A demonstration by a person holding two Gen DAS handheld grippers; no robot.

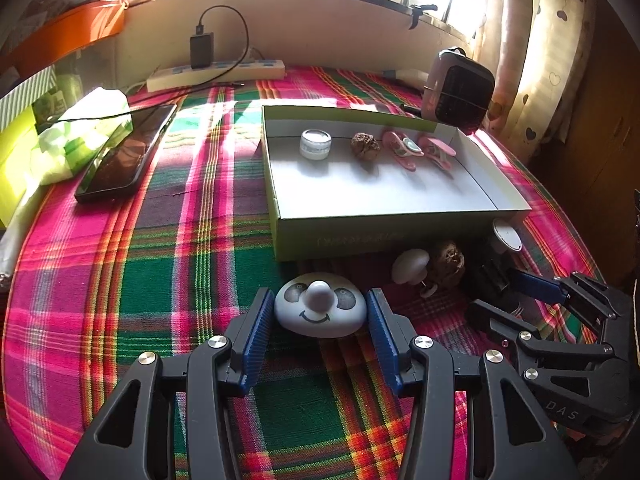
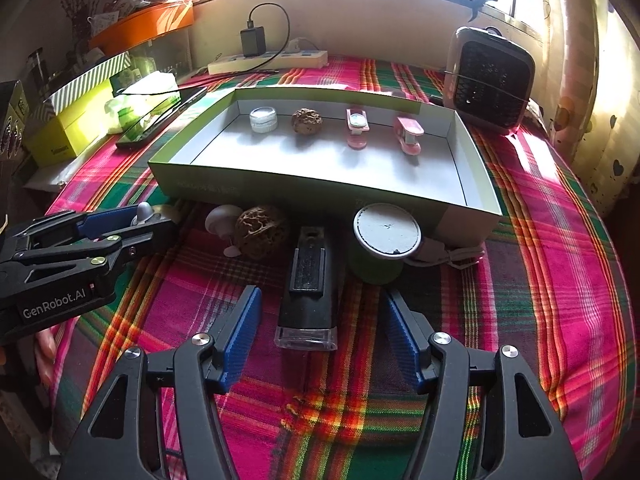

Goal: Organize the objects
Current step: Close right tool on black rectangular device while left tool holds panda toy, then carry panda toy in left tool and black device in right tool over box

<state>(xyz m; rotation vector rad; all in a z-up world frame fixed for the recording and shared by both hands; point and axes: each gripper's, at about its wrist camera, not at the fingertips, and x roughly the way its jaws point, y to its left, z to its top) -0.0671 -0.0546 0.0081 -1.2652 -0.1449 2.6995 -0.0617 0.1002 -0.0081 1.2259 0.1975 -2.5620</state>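
On the bright checked cloth (image 2: 560, 240), just in front of my green box (image 2: 320, 196), sit the things I must tidy. My left gripper (image 1: 320, 320) has its 2 blue pads on either side of a white smiley-face toy (image 1: 320, 312). The pads look like they touch its sides, but I cannot tell if they squeeze it yet. My right gripper (image 2: 320, 332) has its tongs apart, with a black stapler-like thing (image 2: 308, 292) lying between them and not touched.

I think the face toy is hard, smooth and light. It could slip, so I would hold it low on its 2 wide sides, not by the nose knob. The black thing looks stiff and a bit heavy. I would take it across its long sides, near the middle.

Inside the box I count 4 things in a row: 1 small clear jar (image 2: 263, 119), 1 bumpy walnut (image 2: 306, 120) and 2 pink clips (image 2: 357, 128). Outside the box I count 1 more walnut (image 2: 260, 236), 1 white mushroom-shaped knob (image 2: 220, 220), 1 green tub with a white lid (image 2: 386, 236), the black thing and the face toy.
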